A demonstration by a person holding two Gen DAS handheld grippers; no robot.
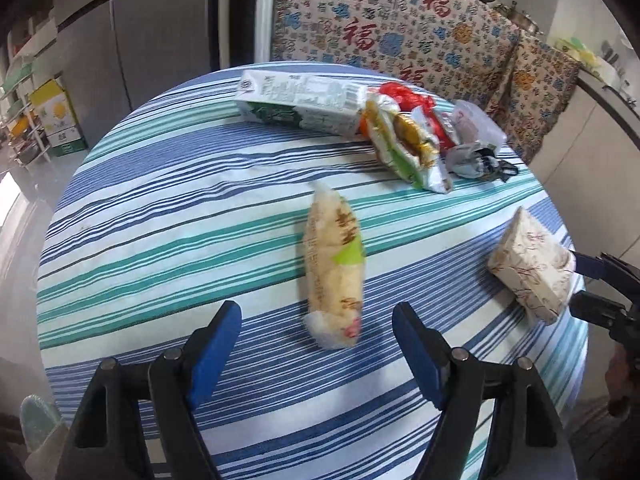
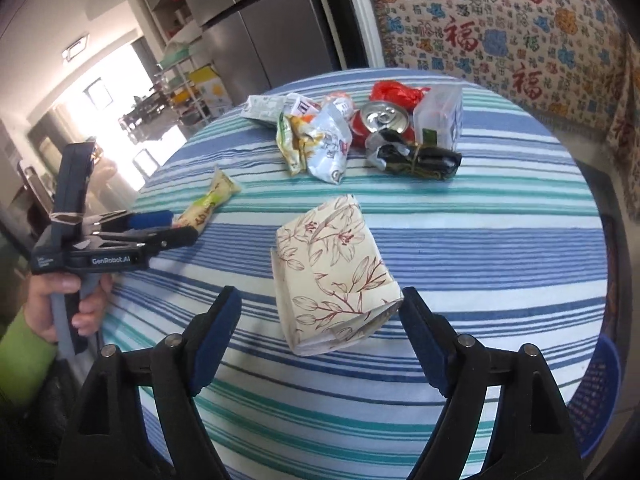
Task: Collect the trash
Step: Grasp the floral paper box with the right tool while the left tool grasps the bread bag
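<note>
**Both tools released over the striped bench**

We see our left tool [image 1: 316,340] spread wide, the yellow snack wrapper [image 1: 334,268] lying loose between its fingers. Our right tool [image 2: 320,332] gapes around the floral paper box [image 2: 332,272], one corner near a pad, unclamped. More trash, a red can [image 2: 380,122] among it, sits across the bench [image 2: 500,240].

floral paper box [image 2: 336,276]: cream, red flowers, tipped on side, nearest table edge
snack wrapper [image 1: 334,268]: yellowish, lying flat, left of box
crushed can [image 2: 380,122]: red, in far trash pile beyond box
</note>
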